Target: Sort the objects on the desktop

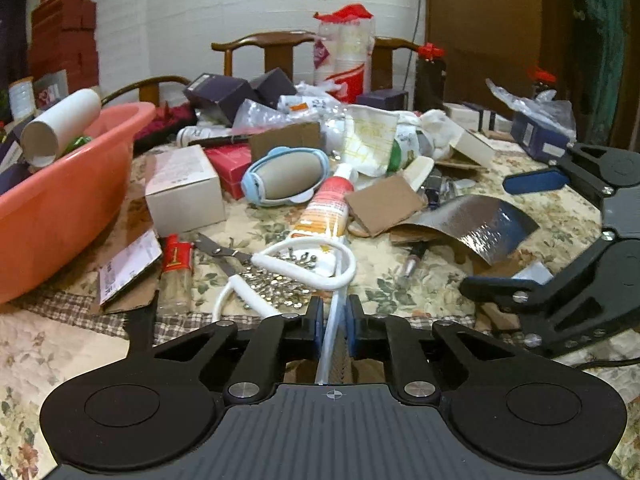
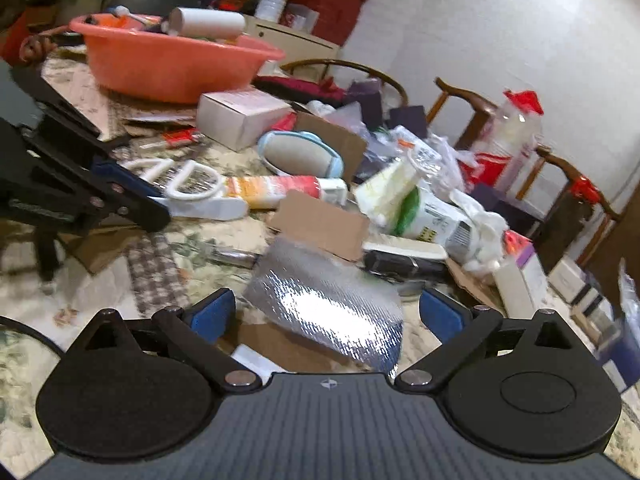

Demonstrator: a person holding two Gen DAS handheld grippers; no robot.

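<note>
Right now my left gripper (image 1: 333, 320) is clenched on the thin white handle of the white-framed tool (image 1: 304, 268), which lies on the floral tablecloth (image 1: 400, 280) just in front of me; my right gripper (image 2: 326, 312) hangs released over the silver foil sheet (image 2: 328, 304), gripping nothing. My worry: the handle is narrow and slick, so it could twist or slip out when I lift. Its loop touches the scissors (image 1: 224, 254) and overlaps the orange tube (image 1: 326, 210), so lifting may drag both. I count 1 orange basin (image 1: 60, 216), 1 scissors, 1 orange tube, 1 white box (image 1: 184, 190), 1 blue-framed roller (image 1: 286, 176), 1 foil sheet, 2 grippers.
</note>
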